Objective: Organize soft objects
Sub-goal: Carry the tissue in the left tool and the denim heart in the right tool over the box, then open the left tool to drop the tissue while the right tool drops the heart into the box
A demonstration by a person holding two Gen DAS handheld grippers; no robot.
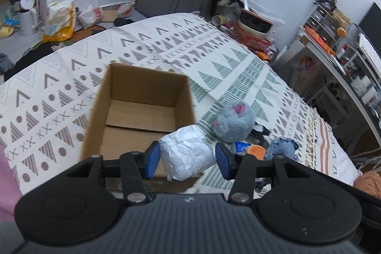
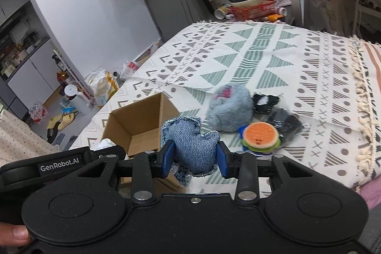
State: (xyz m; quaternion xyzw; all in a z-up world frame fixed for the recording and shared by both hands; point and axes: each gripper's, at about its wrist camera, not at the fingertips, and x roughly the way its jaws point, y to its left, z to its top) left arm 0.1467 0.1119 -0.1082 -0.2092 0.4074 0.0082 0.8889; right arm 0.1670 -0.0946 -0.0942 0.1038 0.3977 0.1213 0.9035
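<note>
My left gripper (image 1: 188,160) is shut on a white crumpled soft block (image 1: 185,151), held just over the near right corner of an open, empty cardboard box (image 1: 142,111). My right gripper (image 2: 195,158) is shut on a blue denim cushion (image 2: 190,144), lifted above the patterned cloth (image 2: 273,54) right of the box (image 2: 140,125). The cushion (image 1: 282,149) also shows in the left wrist view. On the cloth lie a grey-blue fluffy plush (image 2: 228,111), a burger-shaped toy (image 2: 260,136) and two black soft items (image 2: 283,123). The white block (image 2: 106,144) peeks out beside the box.
The cloth's fringed edge (image 2: 357,77) runs along the right. A red basket with stacked bowls (image 2: 247,4) stands past the far edge. Metal shelves (image 1: 333,39) stand on the right; bags and slippers (image 2: 59,123) litter the floor on the left.
</note>
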